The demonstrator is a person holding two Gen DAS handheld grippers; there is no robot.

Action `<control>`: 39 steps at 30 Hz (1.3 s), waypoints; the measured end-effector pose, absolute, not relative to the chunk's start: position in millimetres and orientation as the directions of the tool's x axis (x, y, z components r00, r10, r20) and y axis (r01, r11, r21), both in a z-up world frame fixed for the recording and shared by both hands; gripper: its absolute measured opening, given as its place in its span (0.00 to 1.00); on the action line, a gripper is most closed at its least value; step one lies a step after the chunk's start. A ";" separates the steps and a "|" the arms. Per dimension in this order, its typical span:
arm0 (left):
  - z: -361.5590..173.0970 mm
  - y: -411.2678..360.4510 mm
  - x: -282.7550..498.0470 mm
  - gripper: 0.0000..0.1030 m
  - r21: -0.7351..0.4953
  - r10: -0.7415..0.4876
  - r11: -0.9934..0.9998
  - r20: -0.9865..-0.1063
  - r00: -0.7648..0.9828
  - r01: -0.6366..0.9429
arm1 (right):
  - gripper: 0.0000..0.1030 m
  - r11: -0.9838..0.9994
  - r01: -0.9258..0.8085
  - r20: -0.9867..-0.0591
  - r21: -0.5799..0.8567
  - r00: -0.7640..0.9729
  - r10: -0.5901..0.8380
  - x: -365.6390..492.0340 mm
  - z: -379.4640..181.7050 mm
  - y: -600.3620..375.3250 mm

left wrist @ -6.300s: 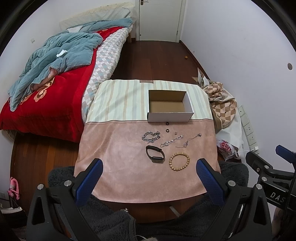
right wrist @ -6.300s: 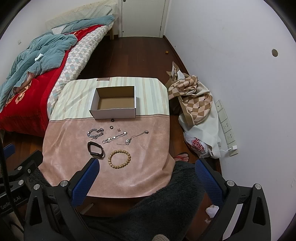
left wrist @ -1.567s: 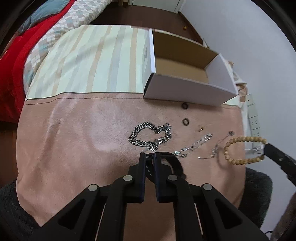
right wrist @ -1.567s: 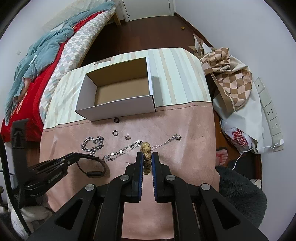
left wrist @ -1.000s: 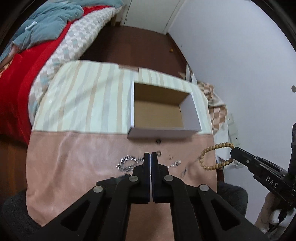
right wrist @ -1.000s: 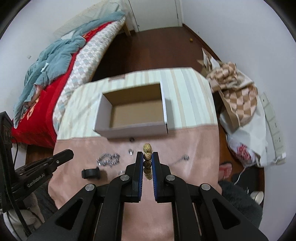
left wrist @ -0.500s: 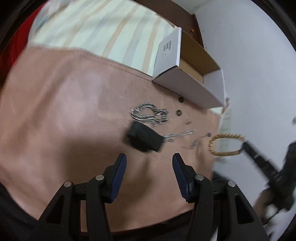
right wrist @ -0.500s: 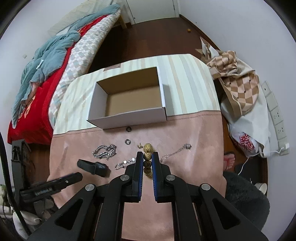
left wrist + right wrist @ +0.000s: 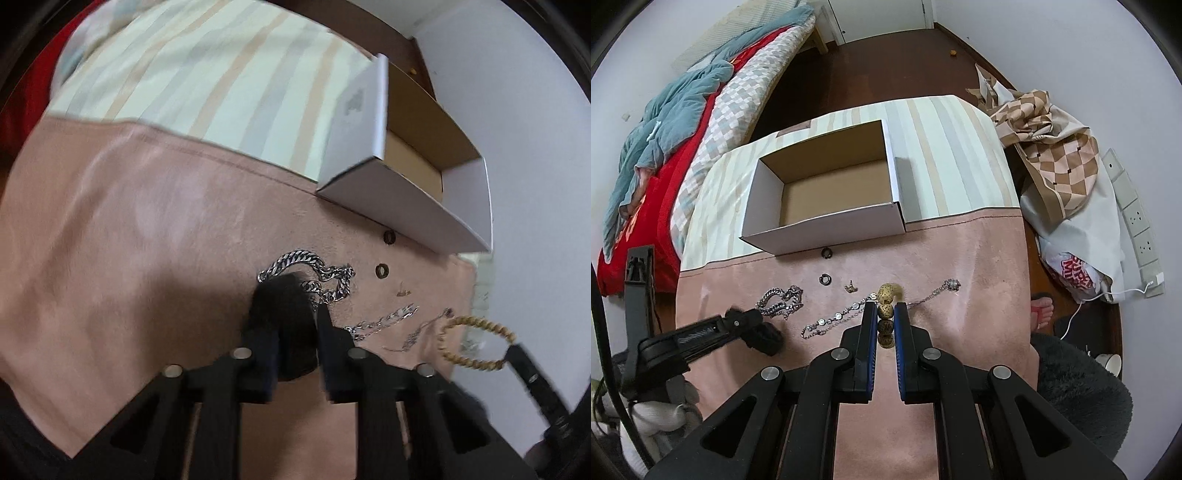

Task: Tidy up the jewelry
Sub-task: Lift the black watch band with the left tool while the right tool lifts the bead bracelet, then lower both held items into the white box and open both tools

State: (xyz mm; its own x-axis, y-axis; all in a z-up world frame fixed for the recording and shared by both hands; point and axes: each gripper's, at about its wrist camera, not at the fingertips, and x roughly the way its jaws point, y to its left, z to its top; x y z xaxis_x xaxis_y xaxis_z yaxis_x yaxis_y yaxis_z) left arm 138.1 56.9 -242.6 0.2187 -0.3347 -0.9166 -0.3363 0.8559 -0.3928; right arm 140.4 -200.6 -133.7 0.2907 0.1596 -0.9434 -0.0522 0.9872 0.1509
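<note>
Closing around the black band [image 9: 286, 321], my left fingers [image 9: 291, 354] stand a band's width apart at lower centre of the left view, the blurred strap between them and lying on the pink bench [image 9: 110, 240]; I cannot tell whether the pads touch it yet. My right fingers [image 9: 885, 314] are pinched tight on the bead bracelet [image 9: 885, 301], lifted clear of the cloth at mid-frame of the right view. To do this well, I judge I should square the left fingers across the strap, press low and avoid catching the curb chain [image 9: 314, 271] just beyond it, then carry both pieces to the box [image 9: 827, 229] in the upper middle, which holds no jewelry yet. The thin bracelet [image 9: 836, 317], necklace [image 9: 938, 290], two rings [image 9: 826, 279] and a small stud [image 9: 850, 287] lie between fingers and box. Half a second ago my left fingers were spread wide, short of the band; now they have narrowed around it, while the right grip is unchanged.
</note>
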 end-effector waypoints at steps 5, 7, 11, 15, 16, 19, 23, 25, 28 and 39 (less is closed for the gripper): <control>-199.6 51.0 134.7 0.13 -0.386 -0.311 0.897 -0.898 0.313 -0.217 | 0.09 0.984 -0.062 -0.933 0.168 0.311 0.179 145.8 -121.7 -202.2; -172.2 47.8 138.7 0.13 -0.393 -0.316 0.905 -0.878 0.359 -0.165 | 0.09 0.979 -0.078 -0.921 0.188 0.331 0.203 149.9 -108.7 -200.6; -129.0 43.6 166.9 0.14 -0.418 -0.351 0.905 -0.840 0.414 -0.081 | 0.09 0.964 -0.128 -0.890 0.232 0.371 0.264 169.4 -82.1 -190.9; -128.5 40.2 211.7 0.14 -0.403 -0.343 0.913 -0.845 0.409 -0.066 | 0.09 0.958 -0.178 -0.879 0.224 0.388 0.277 204.3 -75.5 -172.5; -133.6 39.6 223.1 0.14 -0.407 -0.348 0.911 -0.849 0.398 -0.070 | 0.09 0.957 -0.189 -0.881 0.220 0.382 0.278 213.6 -78.1 -167.3; -152.1 38.9 251.1 0.14 -0.416 -0.364 0.906 -0.861 0.354 -0.081 | 0.09 0.954 -0.208 -0.889 0.215 0.362 0.280 240.3 -89.9 -155.8; -174.6 36.2 276.5 0.14 -0.429 -0.388 0.899 -0.874 0.291 -0.091 | 0.09 0.947 -0.225 -0.901 0.228 0.321 0.293 270.4 -108.4 -144.5; -183.7 35.8 289.1 0.15 -0.423 -0.385 0.899 -0.886 0.258 -0.111 | 0.09 0.939 -0.235 -0.904 0.250 0.290 0.314 283.3 -118.8 -140.4; -184.3 33.1 295.7 0.15 -0.403 -0.365 0.908 -0.895 0.256 -0.113 | 0.10 0.930 -0.250 -0.914 0.268 0.239 0.327 296.7 -132.1 -137.9; -158.2 35.6 285.9 0.87 -0.151 -0.111 0.984 -0.930 0.352 -0.090 | 0.62 0.974 -0.198 -0.949 0.112 0.268 0.164 293.6 -139.0 -155.5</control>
